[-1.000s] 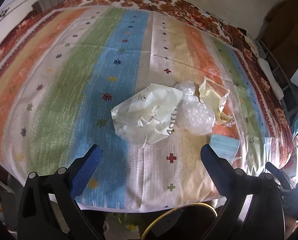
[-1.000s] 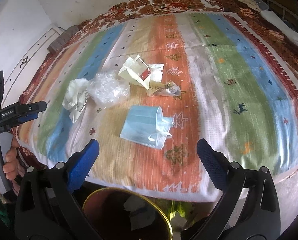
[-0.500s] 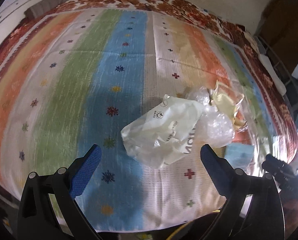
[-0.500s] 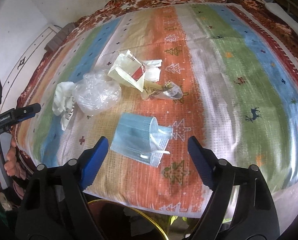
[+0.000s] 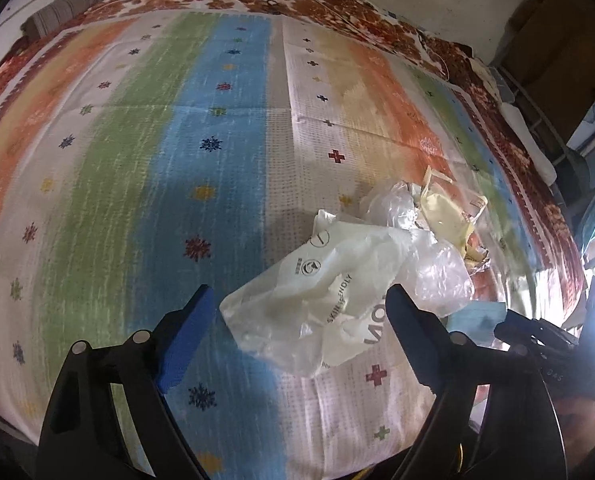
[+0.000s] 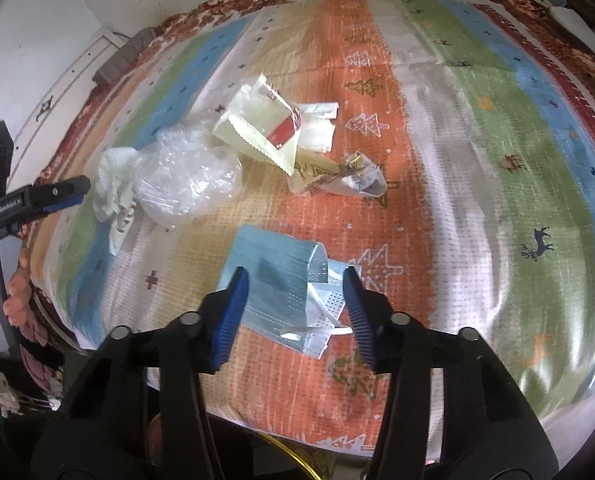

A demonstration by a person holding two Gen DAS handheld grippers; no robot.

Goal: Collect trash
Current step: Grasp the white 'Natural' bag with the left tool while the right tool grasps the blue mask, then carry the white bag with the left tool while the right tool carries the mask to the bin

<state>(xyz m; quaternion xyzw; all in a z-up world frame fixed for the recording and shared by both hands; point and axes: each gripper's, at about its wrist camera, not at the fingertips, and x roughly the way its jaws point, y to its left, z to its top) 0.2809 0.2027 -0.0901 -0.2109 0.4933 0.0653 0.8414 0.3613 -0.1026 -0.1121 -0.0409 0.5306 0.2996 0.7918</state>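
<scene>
Striped bedspread (image 6: 477,184) with trash scattered near its front edge. Right gripper (image 6: 295,312) has its jaws apart straddling the blue face mask (image 6: 273,280), whose long side runs jaw to jaw. Left gripper (image 5: 297,340), also open, faces the white plastic bag (image 5: 325,296), so each hand has its own nearest piece.

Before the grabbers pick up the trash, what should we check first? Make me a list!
1. Right gripper open: ok.
2. Blue face mask between its fingers: ok.
3. Mask loops free of other trash: ok, it lies apart.
4. Left gripper open: ok.
5. White plastic bag lined up between its fingers: ok, though the clear bag touches it.
6. Bin ready below the bed edge: cannot tell, only a yellow rim shows.
</scene>
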